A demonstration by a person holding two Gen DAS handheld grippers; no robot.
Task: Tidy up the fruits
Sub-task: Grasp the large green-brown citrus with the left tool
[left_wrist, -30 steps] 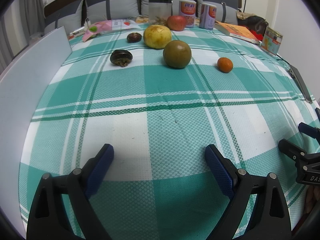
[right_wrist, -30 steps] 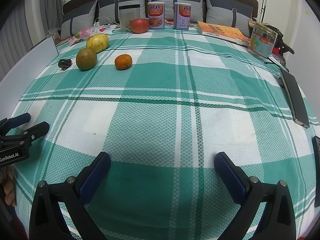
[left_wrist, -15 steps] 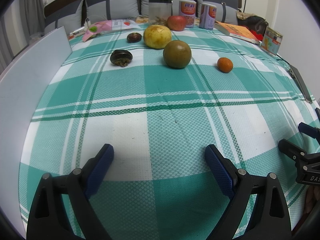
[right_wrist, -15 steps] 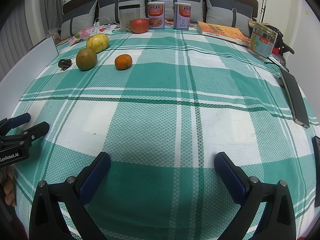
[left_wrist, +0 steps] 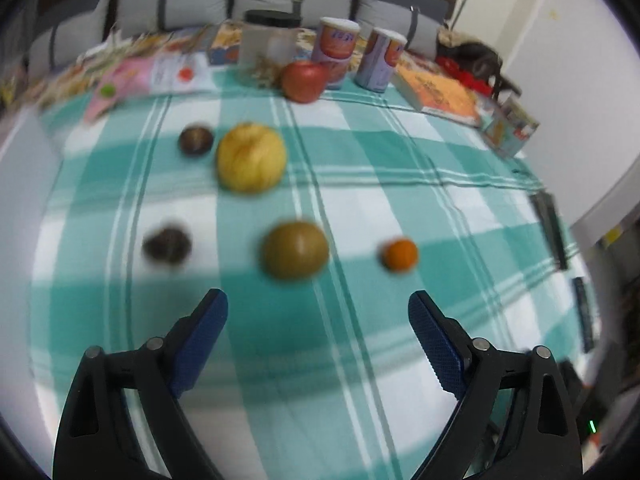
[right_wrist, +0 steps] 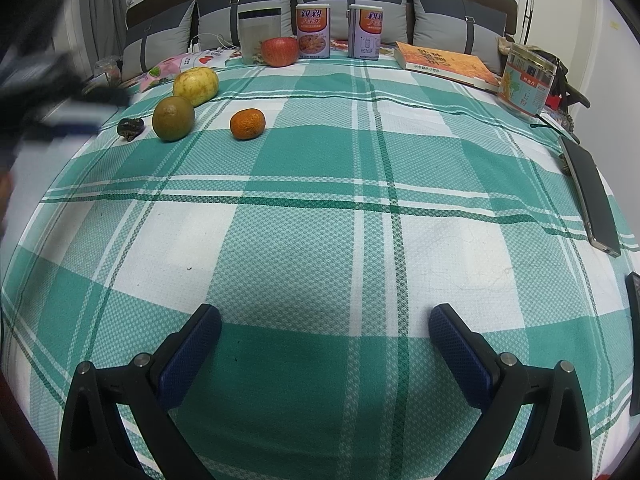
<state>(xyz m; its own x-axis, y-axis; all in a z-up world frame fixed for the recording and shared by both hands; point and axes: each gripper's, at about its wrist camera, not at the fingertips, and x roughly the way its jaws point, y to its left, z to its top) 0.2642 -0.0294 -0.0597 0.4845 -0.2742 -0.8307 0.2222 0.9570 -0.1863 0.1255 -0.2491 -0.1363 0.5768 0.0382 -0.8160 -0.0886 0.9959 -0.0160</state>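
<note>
Fruits lie on a green-and-white checked cloth. In the blurred left wrist view my left gripper (left_wrist: 318, 312) is open and empty, just short of a green-brown round fruit (left_wrist: 295, 250). An orange mandarin (left_wrist: 400, 254) lies to its right, a dark wrinkled fruit (left_wrist: 167, 245) to its left, a yellow fruit (left_wrist: 251, 157) and a second dark fruit (left_wrist: 195, 139) behind, and a red apple (left_wrist: 304, 80) at the back. My right gripper (right_wrist: 325, 328) is open and empty over bare cloth, far from the fruits: the mandarin (right_wrist: 247, 123), the green-brown fruit (right_wrist: 173, 118), the yellow fruit (right_wrist: 195, 86) and the apple (right_wrist: 279, 51).
Two tall cans (right_wrist: 313, 31) (right_wrist: 364, 32), a clear jar (right_wrist: 260, 34), an orange book (right_wrist: 446, 65) and a printed box (right_wrist: 526, 84) stand along the back. A dark flat device (right_wrist: 592, 196) lies at the right edge. A white board (left_wrist: 24, 184) borders the left.
My left gripper has moved quickly forward toward the fruits, so they appear much closer and blurred. It has left the right view's lower left and shows as a blur at upper left. My right gripper has stayed still.
</note>
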